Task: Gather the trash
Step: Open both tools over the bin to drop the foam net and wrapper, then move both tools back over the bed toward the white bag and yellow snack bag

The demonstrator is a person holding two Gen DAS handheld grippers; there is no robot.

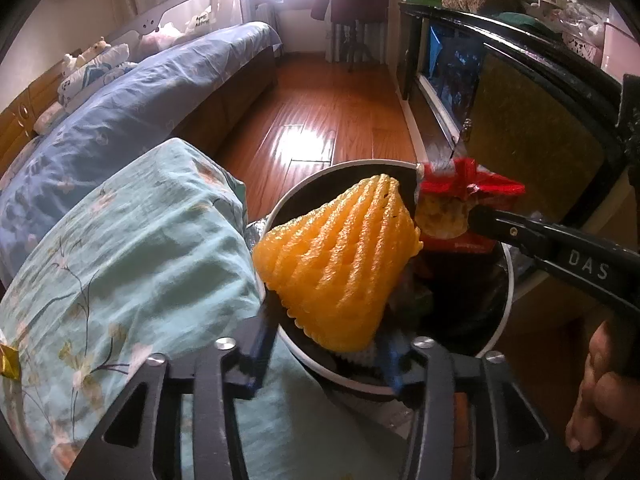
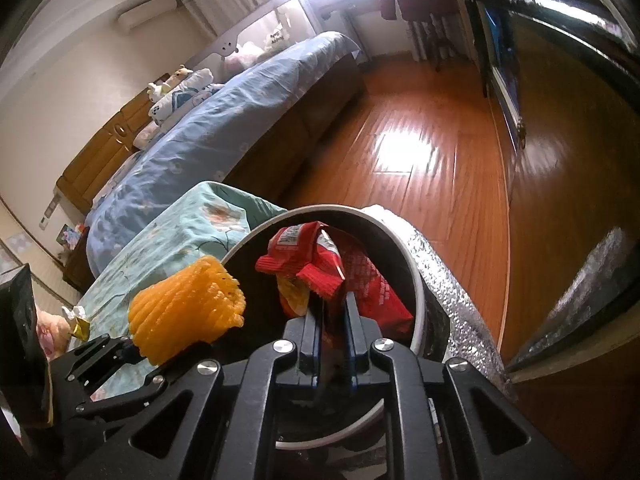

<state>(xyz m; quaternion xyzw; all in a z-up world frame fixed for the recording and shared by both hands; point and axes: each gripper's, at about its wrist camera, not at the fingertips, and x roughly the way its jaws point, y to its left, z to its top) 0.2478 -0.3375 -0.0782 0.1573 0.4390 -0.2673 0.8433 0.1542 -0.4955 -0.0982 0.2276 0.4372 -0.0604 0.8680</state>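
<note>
A: What lies left of the left gripper?

B: A teal floral quilt, bunched right against the bin's rim, with a small gold wrapper on it at the far left. Beyond it is the bed under a blue duvet.

A: And between the jaws?

B: An orange foam fruit net. It sits between the blue pads and sticks up ahead of them, over the open mouth of the white-rimmed trash bin. The jaws are partly apart; whether the pads press on the foam I cannot tell.

A: Further right?

B: The right gripper, jaws nearly together and clamped on a red snack bag, which stands up ahead of them, also above the bin. The bag touches the net's right edge in the left wrist view.

A: What crowds the right side?

B: A silver embossed foil sheet lies against the bin's outer wall. Past that, the wooden floor and a dark cabinet just right of the jaws. A hand shows at the lower right.
</note>
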